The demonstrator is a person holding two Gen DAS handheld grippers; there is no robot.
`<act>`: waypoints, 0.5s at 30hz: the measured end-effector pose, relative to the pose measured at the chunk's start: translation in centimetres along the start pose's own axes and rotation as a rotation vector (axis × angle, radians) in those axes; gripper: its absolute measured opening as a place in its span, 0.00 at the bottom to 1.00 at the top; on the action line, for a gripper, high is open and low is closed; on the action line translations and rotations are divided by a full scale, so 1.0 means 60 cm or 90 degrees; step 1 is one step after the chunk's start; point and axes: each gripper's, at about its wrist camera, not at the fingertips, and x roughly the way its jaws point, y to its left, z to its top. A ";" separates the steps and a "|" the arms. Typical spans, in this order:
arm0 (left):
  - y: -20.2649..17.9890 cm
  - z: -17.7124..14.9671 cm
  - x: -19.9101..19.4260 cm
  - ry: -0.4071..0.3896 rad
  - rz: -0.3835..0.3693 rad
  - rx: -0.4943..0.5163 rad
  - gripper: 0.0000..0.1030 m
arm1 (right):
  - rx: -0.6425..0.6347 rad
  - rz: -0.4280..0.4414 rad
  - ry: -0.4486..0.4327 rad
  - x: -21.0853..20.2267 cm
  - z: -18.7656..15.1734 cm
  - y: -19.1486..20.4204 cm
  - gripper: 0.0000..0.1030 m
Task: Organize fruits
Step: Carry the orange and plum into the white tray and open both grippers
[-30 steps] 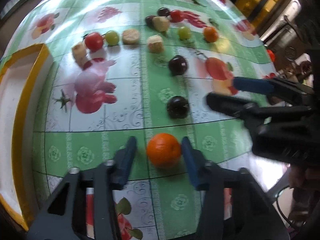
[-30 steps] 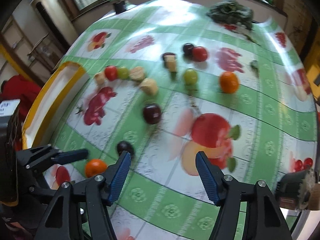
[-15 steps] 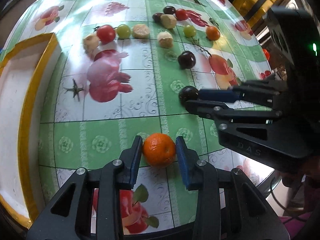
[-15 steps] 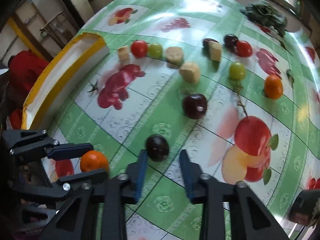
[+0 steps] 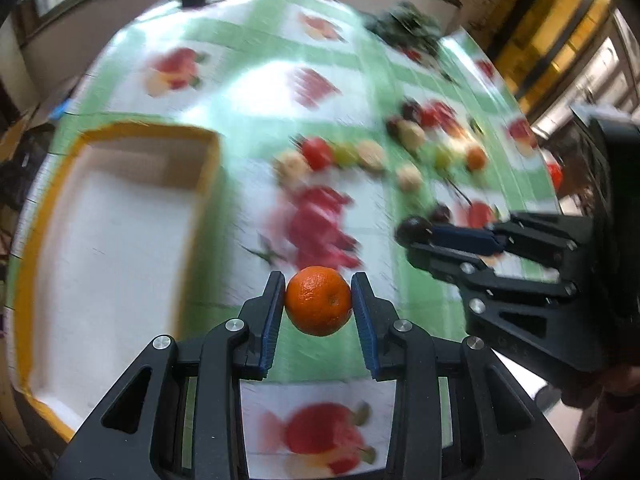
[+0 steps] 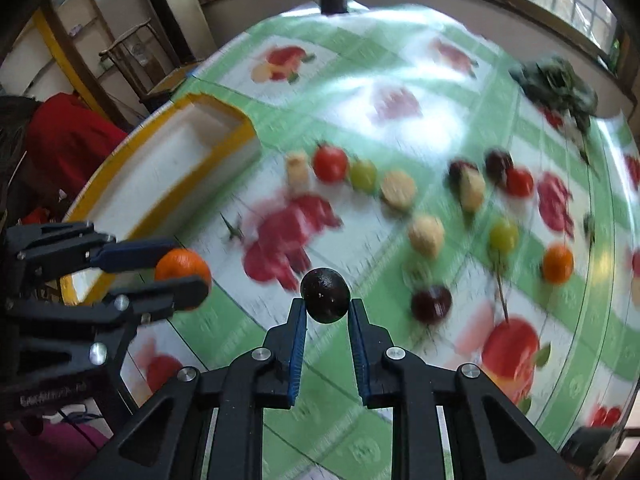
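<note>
My left gripper point(image 5: 319, 294) is shut on an orange point(image 5: 319, 300) and holds it above the table; it also shows at the left of the right wrist view point(image 6: 182, 268). My right gripper point(image 6: 326, 306) is shut on a dark plum point(image 6: 325, 295), also lifted; it shows at the right of the left wrist view point(image 5: 414, 230). A white tray with a yellow rim point(image 5: 104, 240) lies to the left on the table, also in the right wrist view point(image 6: 168, 160).
Several fruits lie in rows on the green fruit-print tablecloth point(image 6: 400, 60): a tomato point(image 6: 330, 164), green grapes point(image 6: 363, 174), pale pieces point(image 6: 426, 232), another plum point(image 6: 431, 304), a second orange point(image 6: 557, 263). Leafy greens point(image 6: 556, 84) sit far right.
Both grippers have closed on their fruit and lifted: the left with the orange, the right with the dark plum. Both views have swung so the tray shows more.
</note>
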 end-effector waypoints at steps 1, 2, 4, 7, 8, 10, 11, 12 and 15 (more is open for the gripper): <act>0.013 0.007 -0.004 -0.007 0.008 -0.008 0.32 | -0.004 -0.001 -0.005 -0.002 0.008 0.006 0.20; 0.031 0.017 -0.009 -0.017 0.019 -0.019 0.32 | -0.009 -0.001 -0.010 -0.001 0.020 0.013 0.20; 0.061 0.027 -0.015 -0.029 0.036 -0.032 0.32 | -0.018 0.000 -0.018 0.003 0.045 0.027 0.20; 0.110 0.042 -0.012 -0.034 0.065 -0.056 0.32 | -0.027 0.004 -0.025 0.010 0.071 0.042 0.20; 0.121 0.045 -0.010 -0.035 0.069 -0.064 0.32 | -0.031 0.006 -0.025 0.013 0.081 0.049 0.20; 0.151 0.052 -0.008 -0.035 0.082 -0.080 0.32 | -0.040 0.012 -0.027 0.021 0.101 0.060 0.20; 0.164 0.055 -0.004 -0.034 0.090 -0.088 0.32 | -0.045 0.014 -0.028 0.024 0.112 0.068 0.20; 0.177 0.058 -0.002 -0.033 0.098 -0.096 0.32 | -0.049 0.018 -0.029 0.029 0.123 0.075 0.20; 0.213 0.067 0.008 -0.028 0.113 -0.124 0.32 | -0.053 0.034 -0.030 0.042 0.151 0.089 0.20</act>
